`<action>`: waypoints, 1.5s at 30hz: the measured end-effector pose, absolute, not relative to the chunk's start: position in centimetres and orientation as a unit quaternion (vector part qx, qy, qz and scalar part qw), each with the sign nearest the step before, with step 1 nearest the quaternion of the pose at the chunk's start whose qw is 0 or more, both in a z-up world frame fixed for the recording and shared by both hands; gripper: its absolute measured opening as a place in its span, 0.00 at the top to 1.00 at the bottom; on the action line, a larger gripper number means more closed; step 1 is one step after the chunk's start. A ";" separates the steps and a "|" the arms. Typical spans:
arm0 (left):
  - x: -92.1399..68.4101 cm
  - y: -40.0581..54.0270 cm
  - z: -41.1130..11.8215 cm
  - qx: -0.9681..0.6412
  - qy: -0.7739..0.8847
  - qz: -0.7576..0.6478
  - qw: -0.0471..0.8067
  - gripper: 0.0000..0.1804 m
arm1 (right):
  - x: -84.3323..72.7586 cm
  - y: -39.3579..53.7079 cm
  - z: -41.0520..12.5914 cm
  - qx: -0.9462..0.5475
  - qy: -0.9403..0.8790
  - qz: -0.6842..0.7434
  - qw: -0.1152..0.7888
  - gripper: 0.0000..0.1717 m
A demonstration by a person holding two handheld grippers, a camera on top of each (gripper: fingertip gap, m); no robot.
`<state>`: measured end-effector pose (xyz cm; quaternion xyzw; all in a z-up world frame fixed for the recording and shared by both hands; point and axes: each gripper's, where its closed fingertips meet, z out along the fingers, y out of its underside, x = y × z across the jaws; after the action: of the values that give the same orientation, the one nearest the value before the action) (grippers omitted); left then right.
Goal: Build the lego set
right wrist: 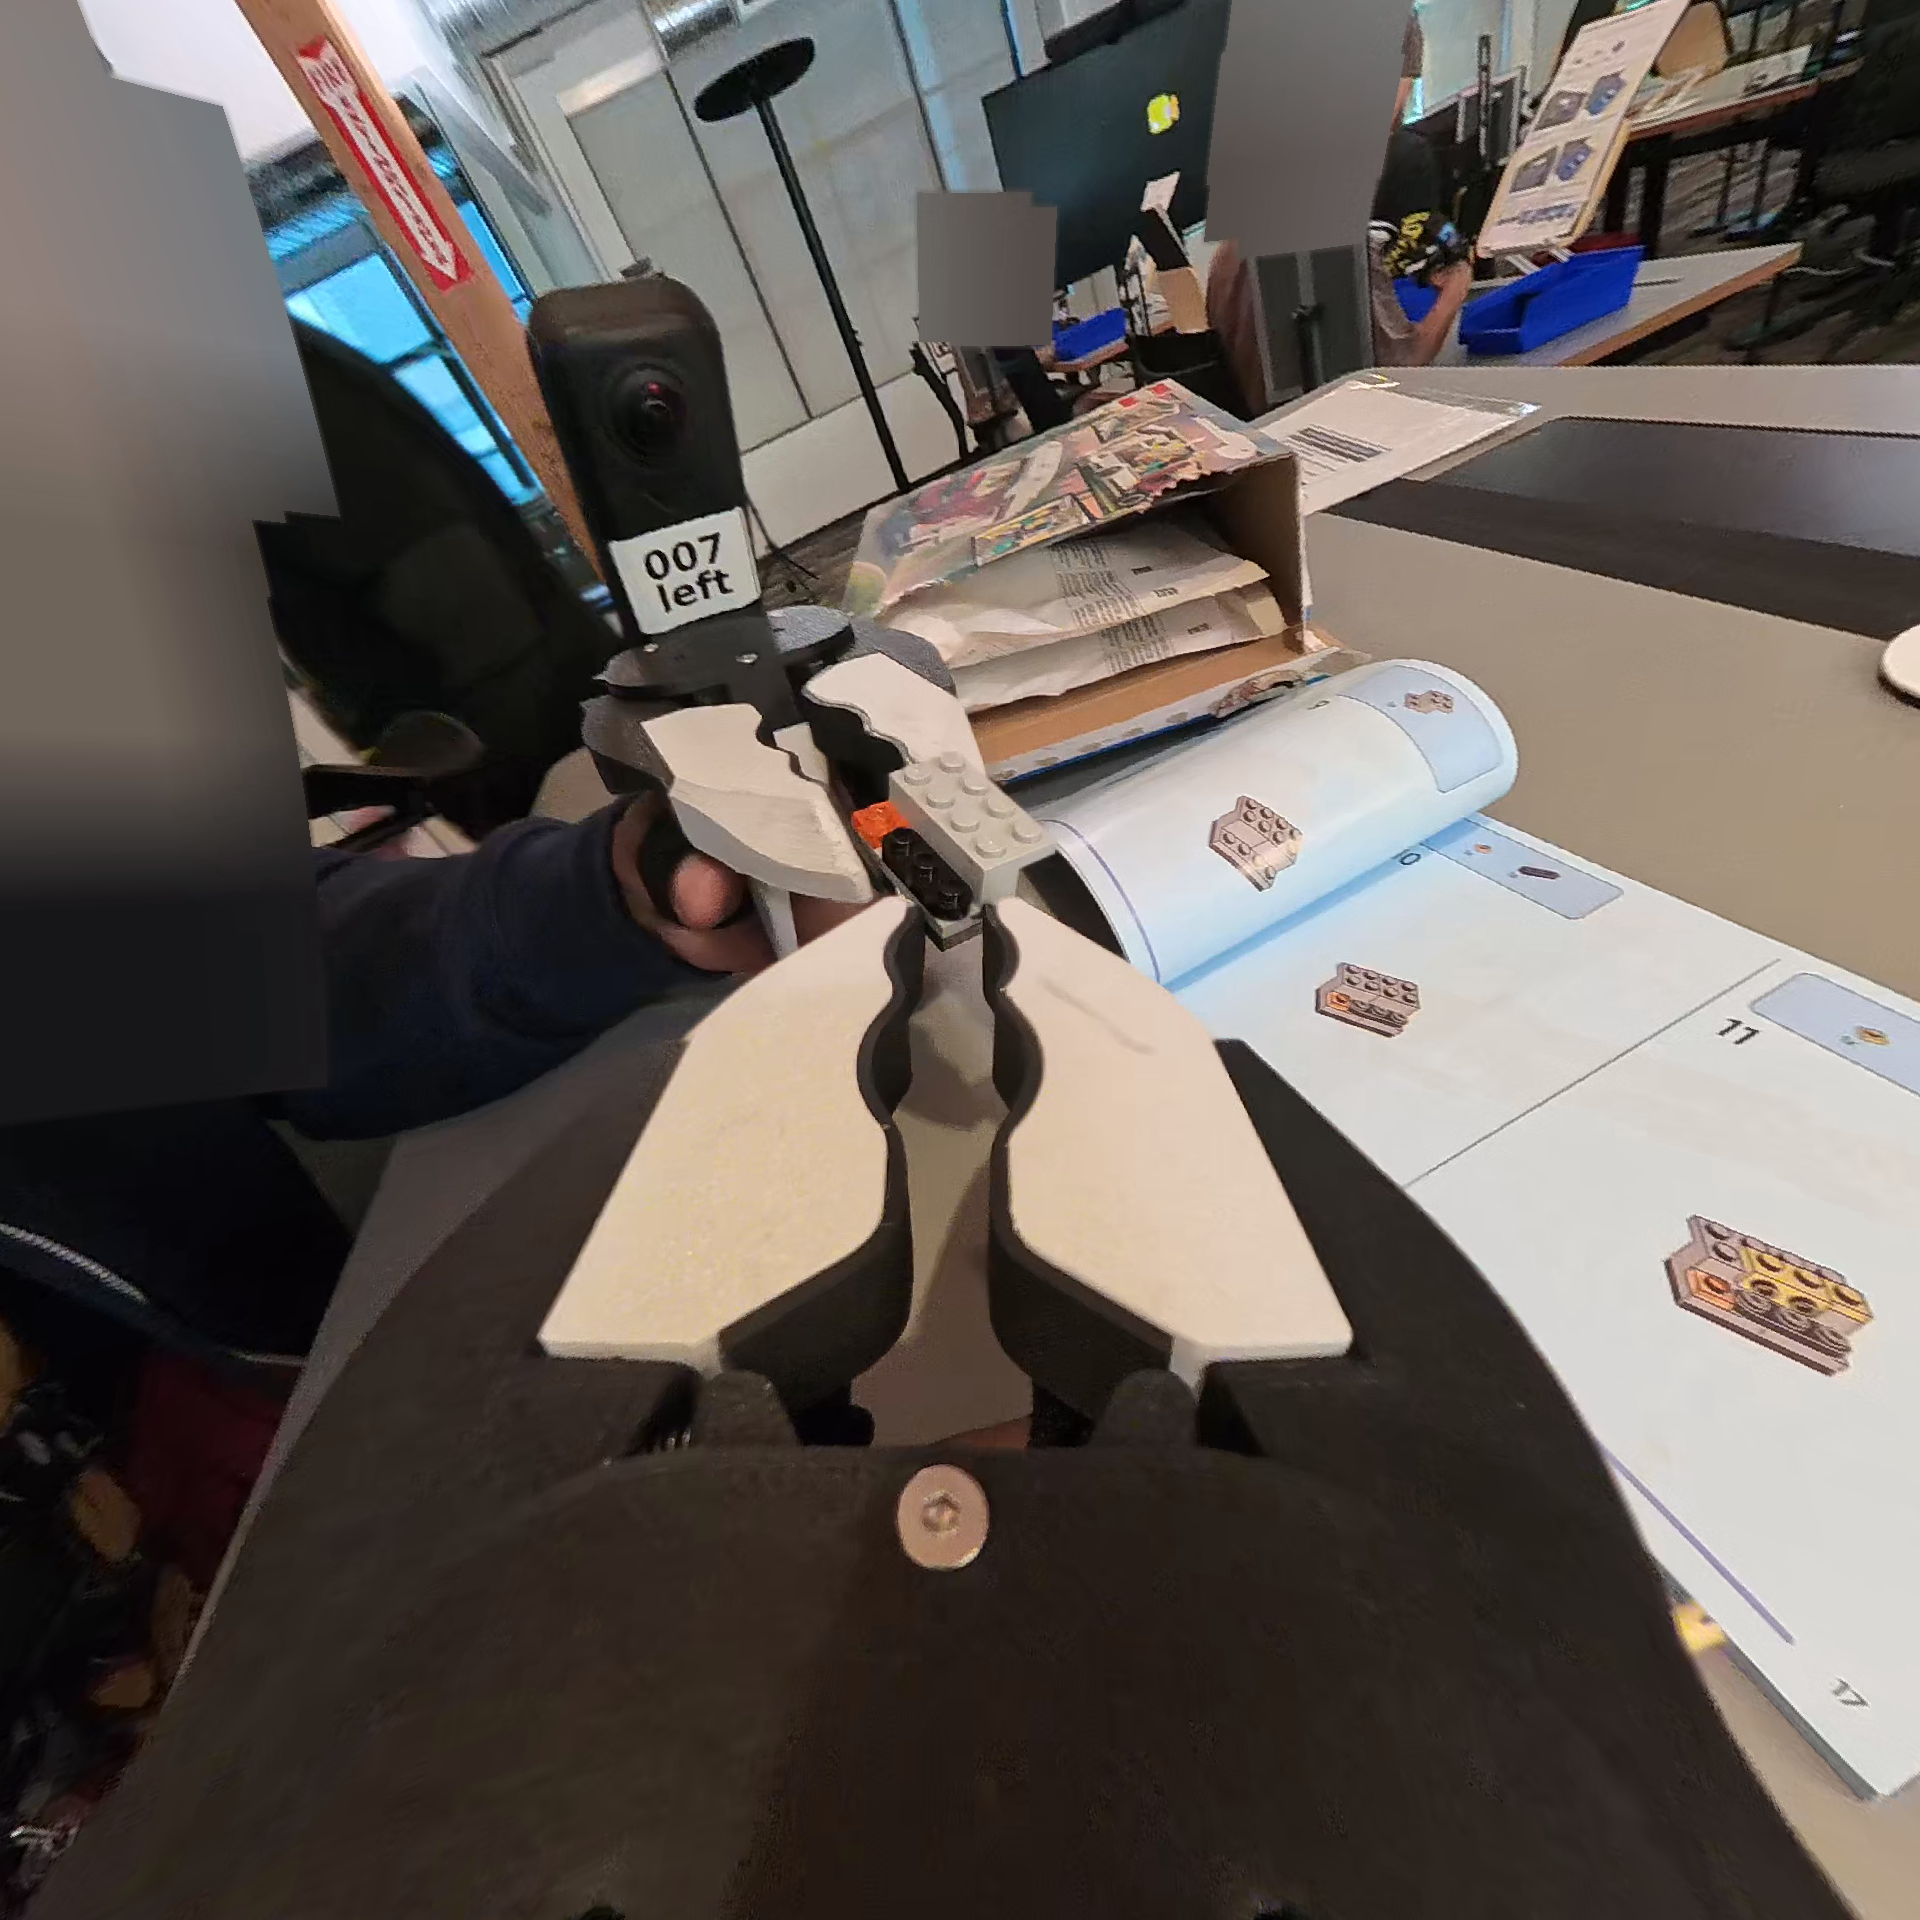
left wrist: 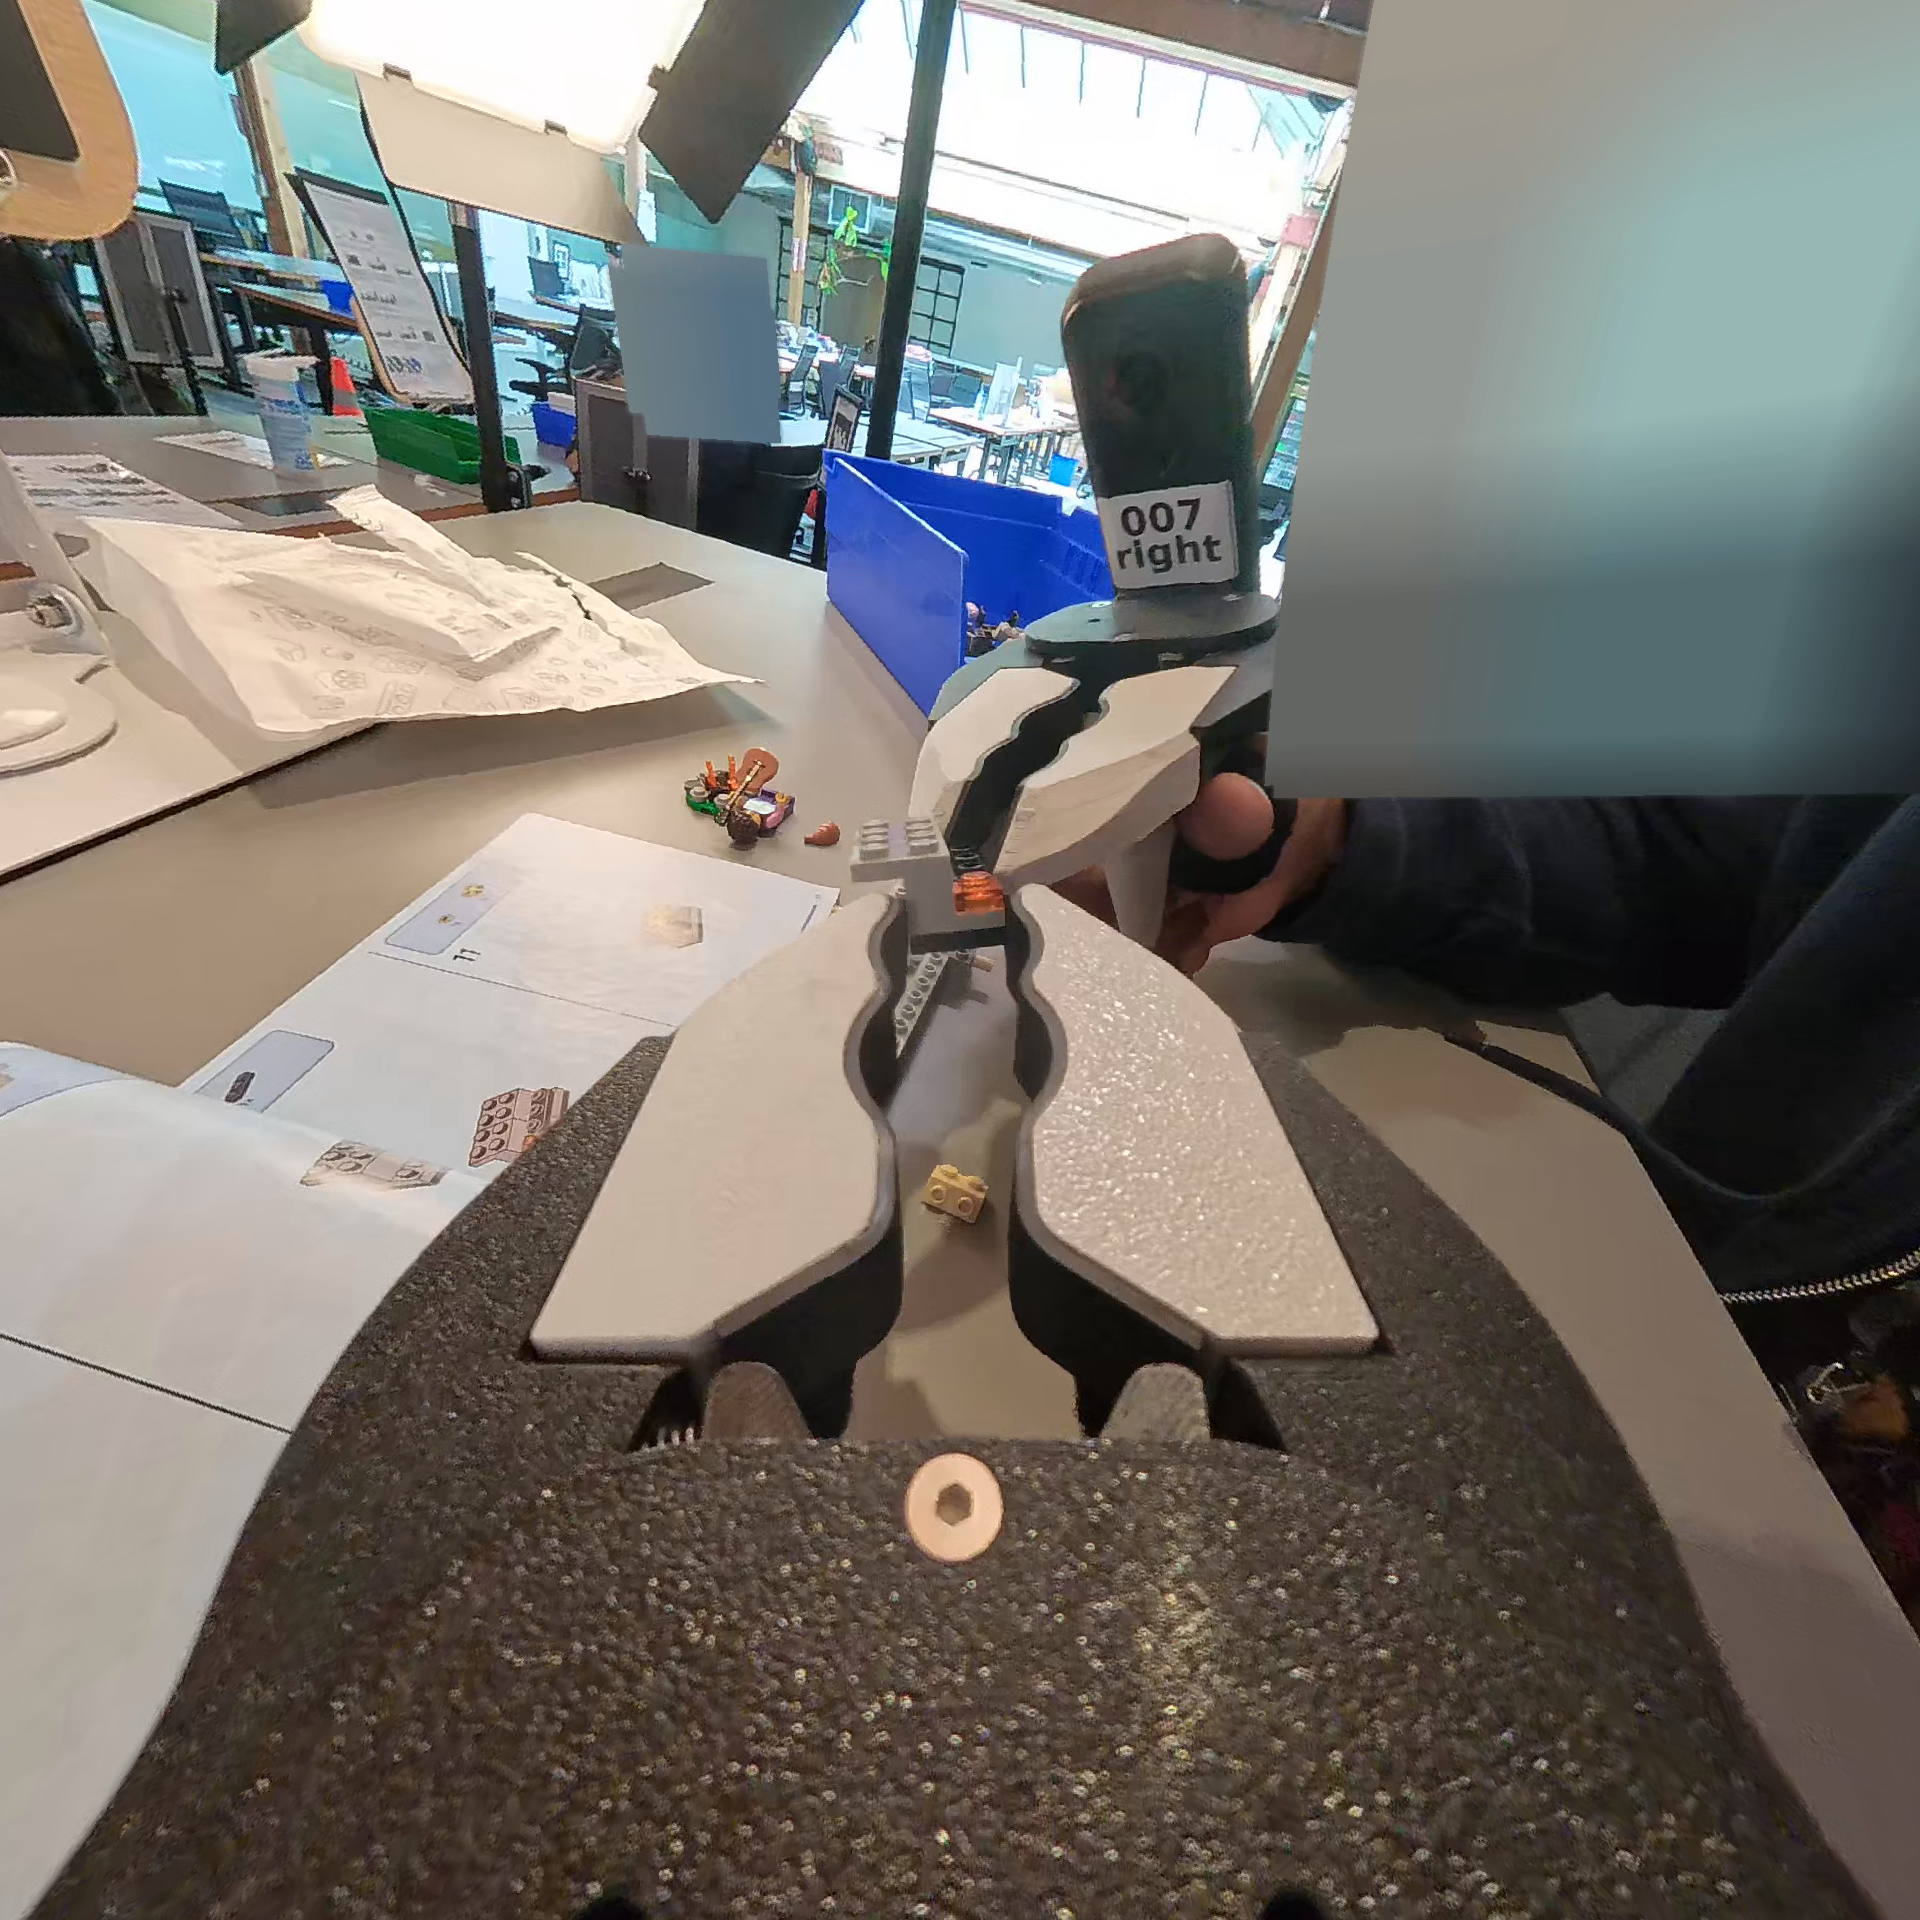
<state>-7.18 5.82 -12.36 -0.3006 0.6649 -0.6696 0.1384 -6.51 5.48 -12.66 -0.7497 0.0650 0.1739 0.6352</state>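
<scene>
The brick assembly (left wrist: pixel 940 883) hangs above the tabletop (left wrist: pixel 312 914) between your grippers: left gripper (left wrist: pixel 954 920) fingers clamp its lower end, right gripper (right wrist: pixel 951 920) fingers seemingly pinch its other end.

The right gripper (right wrist: pixel 951 920) pinches one end of a small brick assembly (right wrist: pixel 961 826): grey brick, black studded plate, orange piece. The left gripper (right wrist: pixel 868 821) clamps its far end. An open instruction booklet (right wrist: pixel 1455 1039) lies on the grey table (right wrist: pixel 1558 623).
</scene>
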 end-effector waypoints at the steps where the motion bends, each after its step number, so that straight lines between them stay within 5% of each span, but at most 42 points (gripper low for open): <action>1: -7.1 5.9 -12.4 -0.303 0.666 -0.666 0.144 0.91 | -6.5 5.5 -12.7 -0.751 0.064 0.170 0.635 0.94; 6: -6.9 6.1 -12.7 -0.299 0.678 -0.650 0.167 0.91 | -6.5 5.3 -13.2 -0.766 0.049 0.164 0.620 0.95; 16: -6.6 6.9 -12.5 -0.298 0.669 -0.655 0.187 0.91 | -7.1 3.5 -21.5 -0.904 -0.068 0.065 0.416 0.89; 45: -6.4 6.9 -13.1 -0.302 0.679 -0.643 0.183 0.91 | -7.7 3.8 -23.0 -0.922 -0.099 0.011 0.374 0.84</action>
<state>-6.44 6.94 -13.09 -0.3023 0.6791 -0.6432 0.1835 -7.70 3.75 -22.99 -0.9221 -0.0989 0.0113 0.3739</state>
